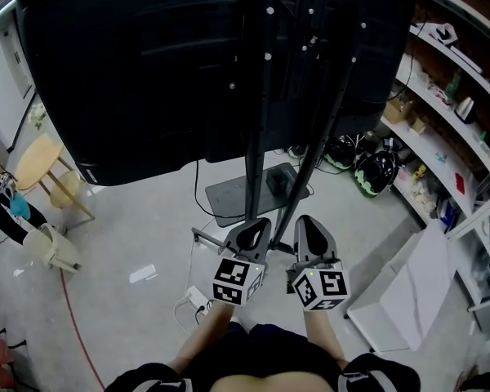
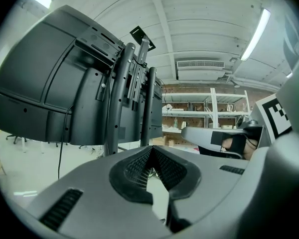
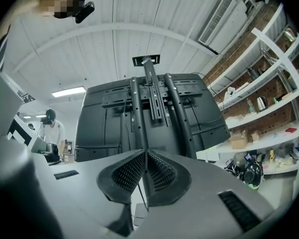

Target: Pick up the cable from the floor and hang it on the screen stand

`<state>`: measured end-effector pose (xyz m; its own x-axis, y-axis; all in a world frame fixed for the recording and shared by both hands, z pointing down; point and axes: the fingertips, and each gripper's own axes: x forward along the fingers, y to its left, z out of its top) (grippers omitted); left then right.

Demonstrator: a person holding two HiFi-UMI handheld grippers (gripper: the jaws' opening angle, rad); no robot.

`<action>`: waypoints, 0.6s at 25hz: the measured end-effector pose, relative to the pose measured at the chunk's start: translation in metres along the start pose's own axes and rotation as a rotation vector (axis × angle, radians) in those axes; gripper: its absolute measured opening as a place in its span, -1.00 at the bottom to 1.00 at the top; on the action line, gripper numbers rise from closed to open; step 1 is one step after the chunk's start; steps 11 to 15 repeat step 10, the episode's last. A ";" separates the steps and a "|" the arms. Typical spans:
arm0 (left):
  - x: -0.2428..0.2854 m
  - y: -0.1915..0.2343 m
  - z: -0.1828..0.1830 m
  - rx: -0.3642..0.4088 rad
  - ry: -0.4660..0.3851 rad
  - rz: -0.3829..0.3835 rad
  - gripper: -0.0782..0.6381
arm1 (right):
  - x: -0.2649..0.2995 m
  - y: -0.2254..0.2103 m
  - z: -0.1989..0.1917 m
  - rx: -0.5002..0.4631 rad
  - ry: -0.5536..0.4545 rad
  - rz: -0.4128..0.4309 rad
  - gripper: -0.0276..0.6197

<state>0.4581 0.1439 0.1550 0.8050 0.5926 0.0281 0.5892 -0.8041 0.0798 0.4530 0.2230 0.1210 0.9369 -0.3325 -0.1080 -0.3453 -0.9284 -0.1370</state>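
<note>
Both tools are held level and side by side, low in front of the posts [image 1: 257, 137] of the screen stand, over the near edge of its base plate [image 1: 229, 196] on the floor. That placing suits the job. The back of the screen [image 1: 147, 72] faces the person, and the posts with their cross brackets look like the only parts a lead could be looped over.

The right tongs [image 1: 310, 221] are nipped almost together. A thin dark line runs down the seam between their pads and dangles below. I take that for the cable [image 3: 140, 192], clear of the floor and pinched near the tips so that the slack hangs free instead of bunching (it is too fine to find in the head view). The left tongs [image 1: 253, 224] are narrow too, with the tips touching and only pale floor showing through the gap behind them. I can make out nothing held there. They probably sit close by to guide the slack.

A white lead [image 1: 194, 299] with a plug block lies on the floor just by the person's left knee, and a red cord [image 1: 72, 317] trails further left. Neither is touched.

As I judge it, the pick-up is done and the hanging is not. The next move calls for raising the pinch and draping the line over a bracket. So thin a cable could slip from the pads or slide down a smooth post.
</note>
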 end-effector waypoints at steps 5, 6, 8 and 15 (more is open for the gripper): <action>-0.001 0.000 -0.002 -0.005 0.008 -0.003 -0.76 | 0.000 0.006 -0.001 0.006 0.000 0.012 -0.81; -0.001 0.001 -0.002 -0.004 0.008 -0.002 -0.76 | 0.001 0.006 0.000 0.004 -0.003 0.014 -0.81; -0.001 0.001 -0.002 -0.002 0.008 0.001 -0.76 | 0.001 0.007 0.001 0.002 -0.010 0.021 -0.81; -0.001 0.002 -0.003 -0.001 0.008 0.003 -0.76 | 0.002 0.007 0.002 0.004 -0.015 0.027 -0.82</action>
